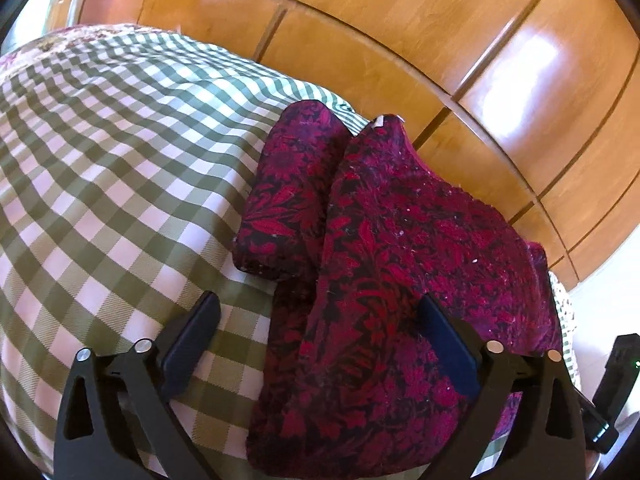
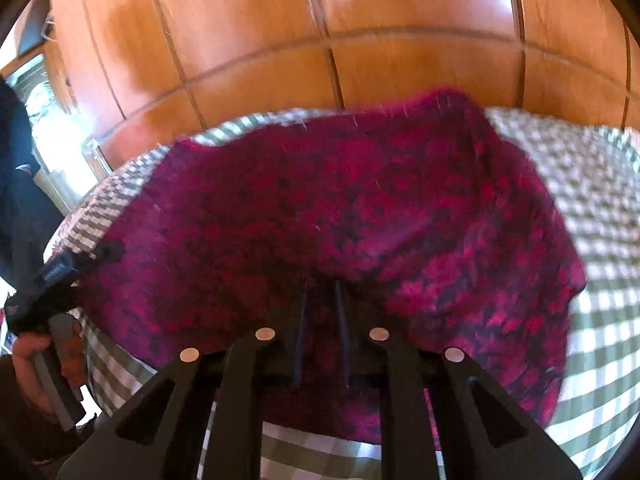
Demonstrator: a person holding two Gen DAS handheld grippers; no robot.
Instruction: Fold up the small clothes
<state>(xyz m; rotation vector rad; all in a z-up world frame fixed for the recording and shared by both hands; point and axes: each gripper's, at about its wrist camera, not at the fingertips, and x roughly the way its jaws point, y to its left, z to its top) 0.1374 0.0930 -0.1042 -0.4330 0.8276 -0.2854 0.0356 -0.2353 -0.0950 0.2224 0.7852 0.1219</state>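
A small magenta and red flower-patterned garment lies on a green and white checked cloth. A rolled sleeve part lies on its left side. My left gripper is open, its fingers straddling the garment's near left edge just above it. In the right wrist view the garment is blurred and fills the middle. My right gripper is shut on the garment's near edge, with cloth pinched between the narrow fingers. The left gripper shows at the left edge, held by a hand.
A glossy wooden panelled wall or wardrobe stands right behind the checked surface. The surface's far edge runs close behind the garment. A person in dark clothing is at the left of the right wrist view.
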